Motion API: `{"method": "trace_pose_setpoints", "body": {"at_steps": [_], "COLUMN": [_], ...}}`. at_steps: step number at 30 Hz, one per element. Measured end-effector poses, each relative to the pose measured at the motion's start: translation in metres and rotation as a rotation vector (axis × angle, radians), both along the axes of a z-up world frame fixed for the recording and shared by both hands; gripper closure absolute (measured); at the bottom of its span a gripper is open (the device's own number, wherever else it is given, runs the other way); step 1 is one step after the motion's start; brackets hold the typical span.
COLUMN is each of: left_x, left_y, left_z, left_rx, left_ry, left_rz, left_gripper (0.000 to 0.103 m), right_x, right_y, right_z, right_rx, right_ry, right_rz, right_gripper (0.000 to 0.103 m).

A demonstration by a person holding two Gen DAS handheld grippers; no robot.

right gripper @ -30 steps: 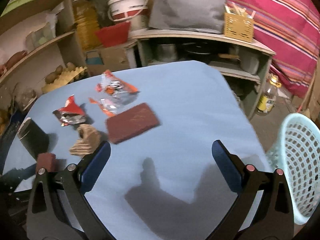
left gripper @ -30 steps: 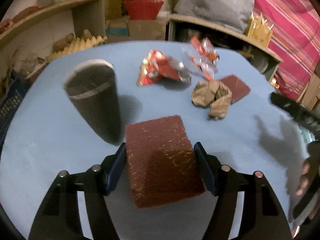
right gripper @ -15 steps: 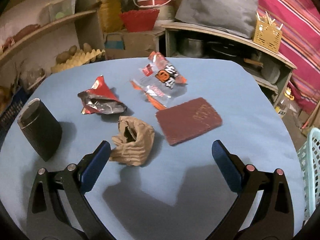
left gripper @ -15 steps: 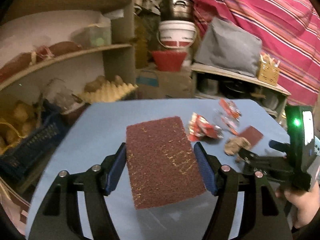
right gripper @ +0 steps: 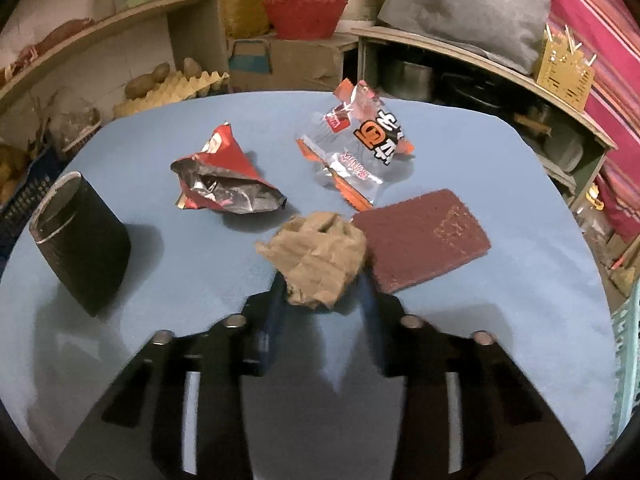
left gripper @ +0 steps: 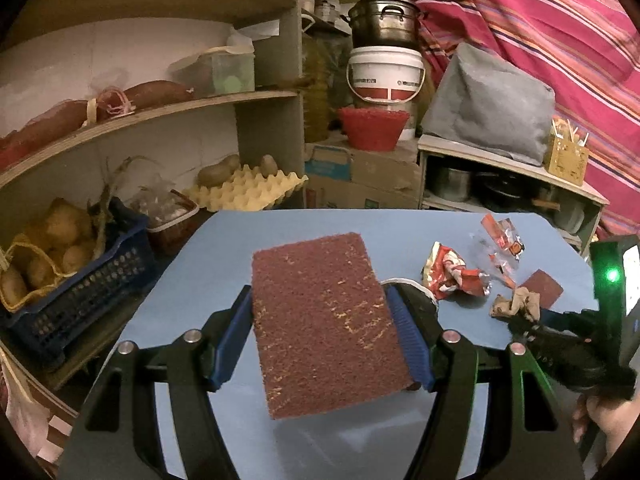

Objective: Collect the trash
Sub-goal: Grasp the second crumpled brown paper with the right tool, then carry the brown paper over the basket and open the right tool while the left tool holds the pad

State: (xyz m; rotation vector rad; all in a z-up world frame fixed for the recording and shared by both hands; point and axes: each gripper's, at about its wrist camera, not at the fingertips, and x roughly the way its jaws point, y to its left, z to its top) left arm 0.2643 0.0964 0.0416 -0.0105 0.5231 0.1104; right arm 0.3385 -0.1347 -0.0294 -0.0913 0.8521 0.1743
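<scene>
My left gripper [left gripper: 320,344] is shut on a dark red scouring pad [left gripper: 324,320] and holds it above the blue table [left gripper: 208,276]. My right gripper [right gripper: 320,292] is closed around a crumpled brown paper ball [right gripper: 316,256] on the table; it also shows in the left wrist view [left gripper: 516,306]. A crumpled red foil wrapper [right gripper: 224,180], a clear and orange snack wrapper [right gripper: 360,140] and a second flat red pad [right gripper: 424,236] lie on the table [right gripper: 520,280] beyond the ball.
A black cup [right gripper: 80,240] stands at the table's left. A pale green basket [right gripper: 628,344] is off the right edge. Shelves with potatoes, an egg tray [left gripper: 244,192], a blue crate [left gripper: 80,280] and buckets stand behind the table.
My right gripper moved forward to the brown paper ball and closed its jaws on it. My left gripper lifted the red pad higher, still gripped.
</scene>
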Motion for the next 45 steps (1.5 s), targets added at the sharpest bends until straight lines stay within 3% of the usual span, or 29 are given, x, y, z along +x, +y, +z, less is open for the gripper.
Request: {"method": "trace_pose_setpoints", "body": {"at_steps": [4, 11, 21, 31, 45], "left_x": [0.0, 0.0, -0.012, -0.023, -0.019], "left_y": [-0.006, -0.012, -0.05, -0.137, -0.285], "left_z": [-0.003, -0.003, 0.002, 0.013, 0.012], "left_rx": [0.017, -0.026, -0.006, 0.002, -0.047], "left_ry": [0.0, 0.006, -0.004, -0.006, 0.018], "left_rz": [-0.003, -0.003, -0.032, -0.143, -0.349], "left_gripper": [0.036, 0.036, 0.036, 0.036, 0.036], "right_x": [-0.007, -0.022, -0.054, -0.102, -0.156], "right_y": [-0.006, -0.024, -0.09, -0.195, -0.342], "right_z": [0.009, 0.02, 0.05, 0.083, 0.08], "right_rx": [-0.01, -0.015, 0.023, 0.043, 0.015], "right_ry": [-0.035, -0.063, -0.116, -0.18, -0.193], "right_rz": [0.008, 0.0, -0.059, -0.185, -0.397], "right_gripper": [0.068, 0.068, 0.068, 0.068, 0.068]}}
